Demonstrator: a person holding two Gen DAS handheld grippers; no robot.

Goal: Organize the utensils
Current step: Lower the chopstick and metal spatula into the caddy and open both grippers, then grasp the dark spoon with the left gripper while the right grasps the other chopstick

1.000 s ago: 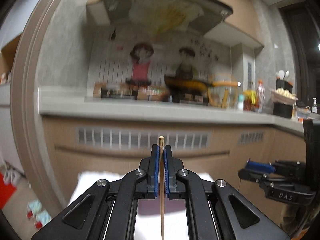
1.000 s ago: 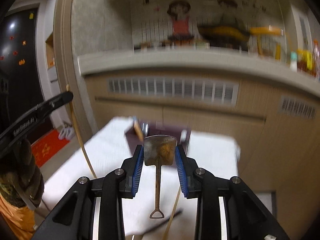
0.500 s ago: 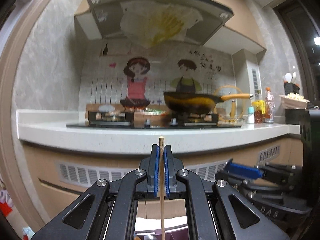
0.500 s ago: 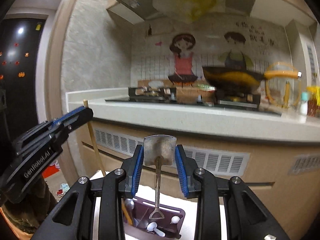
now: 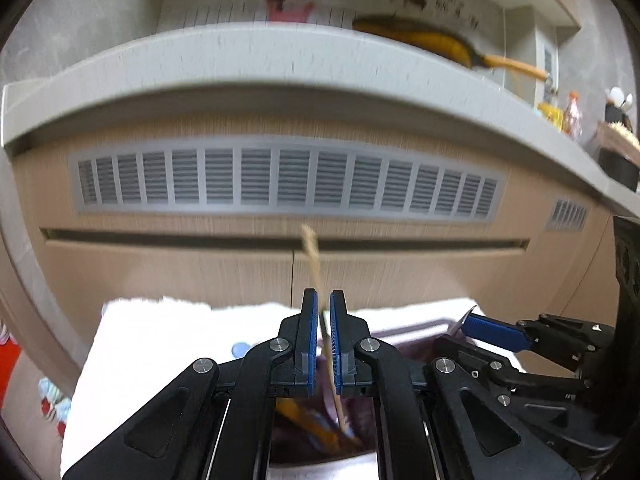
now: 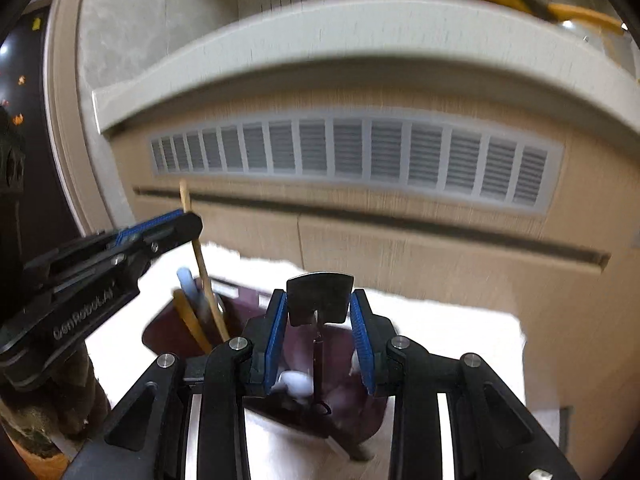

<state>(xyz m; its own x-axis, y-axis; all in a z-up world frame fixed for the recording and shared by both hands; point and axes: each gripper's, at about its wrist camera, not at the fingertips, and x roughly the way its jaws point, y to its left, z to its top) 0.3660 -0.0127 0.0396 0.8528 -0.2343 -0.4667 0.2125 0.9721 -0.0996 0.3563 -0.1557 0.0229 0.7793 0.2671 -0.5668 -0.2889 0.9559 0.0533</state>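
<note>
Only legible txt I get: "GenRobot.AI", white print on the black body of the left gripper (image 6: 160, 232), seen in my right wrist view. Wall mural behind the counter (image 5: 452, 4) has dark handwritten chars near the cartoon man, too blurred to read.

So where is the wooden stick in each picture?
Left wrist view: the wooden stick is in the centre, between the left hand-held gripper's open pads.
Right wrist view: the stick is at left, leaning into the purple holder.
Shared landmark: the grey vent grille.
</note>
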